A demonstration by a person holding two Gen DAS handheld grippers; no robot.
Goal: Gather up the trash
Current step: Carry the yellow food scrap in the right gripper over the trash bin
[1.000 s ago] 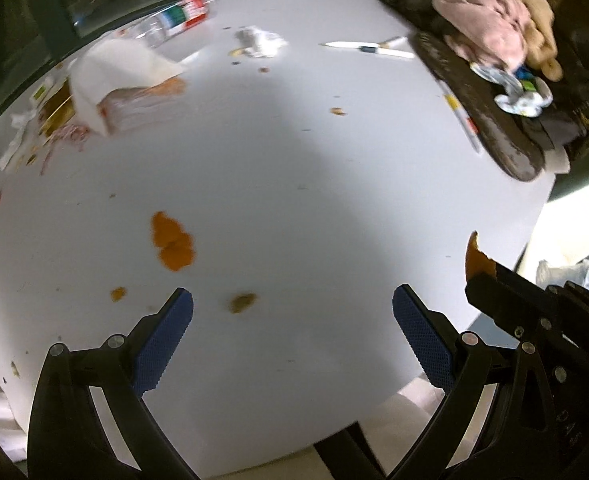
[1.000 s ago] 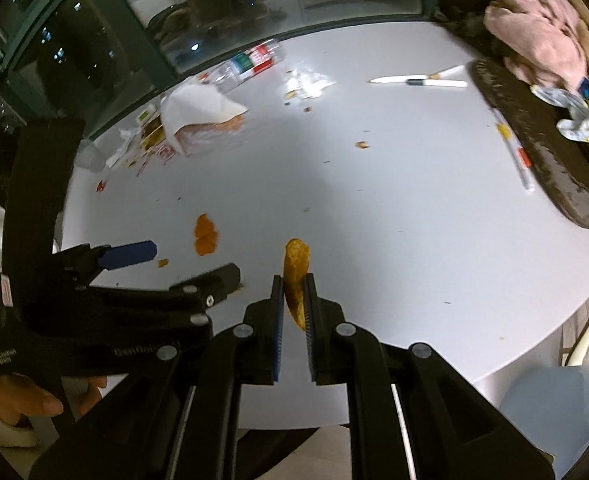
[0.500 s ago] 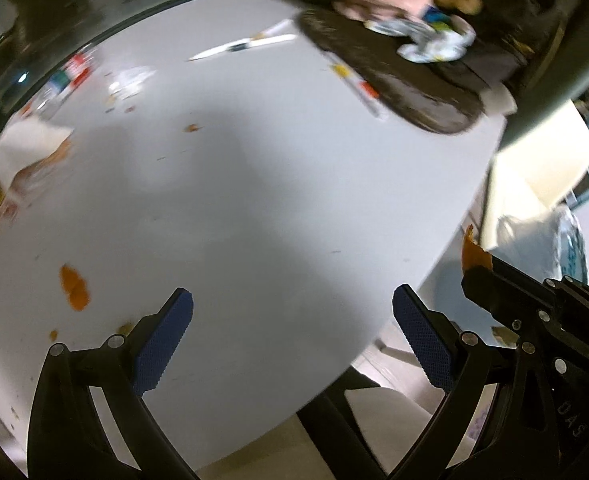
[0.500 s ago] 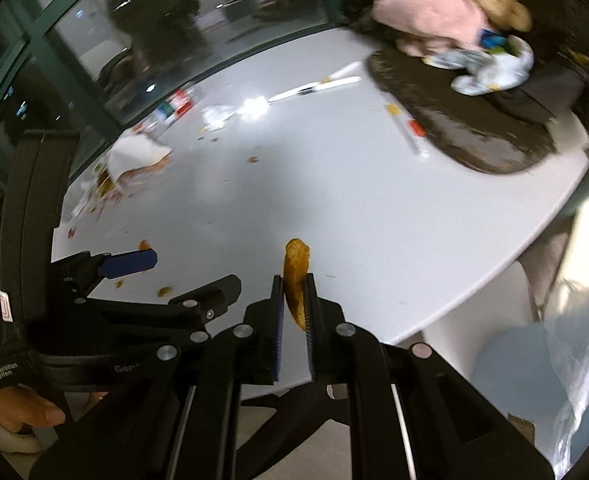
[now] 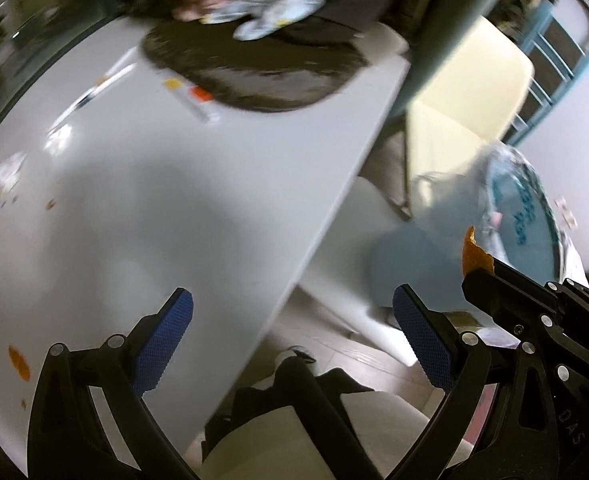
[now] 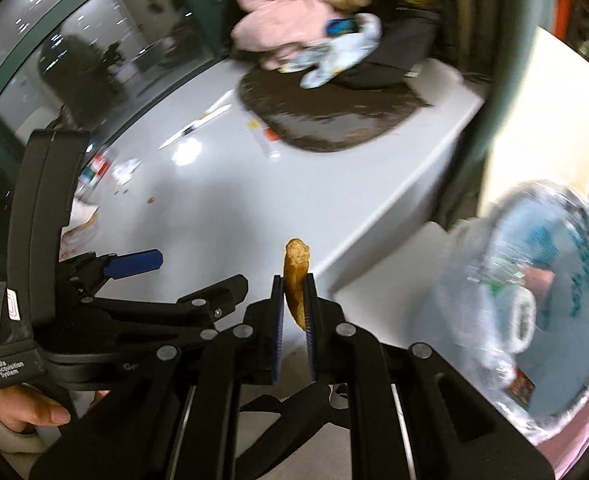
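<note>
**Scrap carried off the table toward the bag**

Right gripper (image 6: 294, 312): clenched on an orange-brown food scrap (image 6: 296, 276), held upright between the pads with its top standing clear above them. The grip looks the same as a second ago; the scrap has not slipped.

Left gripper (image 5: 292, 344): jaws spread wide, nothing between them. It travels alongside the right one, empty.

Change noted: a second ago both tools stood over the middle of the white table (image 5: 174, 200), with the orange stains close beneath them. Both views have since swung round and sideways. The table's near corner now runs diagonally under the tools, and the floor, a pale chair (image 5: 466, 92) and a clear plastic bag (image 6: 534, 300) with blue print, standing off the table beyond its corner, have come into view. The bag already holds some litter, seen through its wall in the right wrist view.

Assessment: the carry is well advanced, and the scrap is now past the table's edge, near the bag but not yet over its mouth. Release remains to be done. Further litter stays on the table: one orange stain (image 5: 18, 362) near the front edge, and crumbs and wrappers toward the far-left edge, blurred here.
</note>
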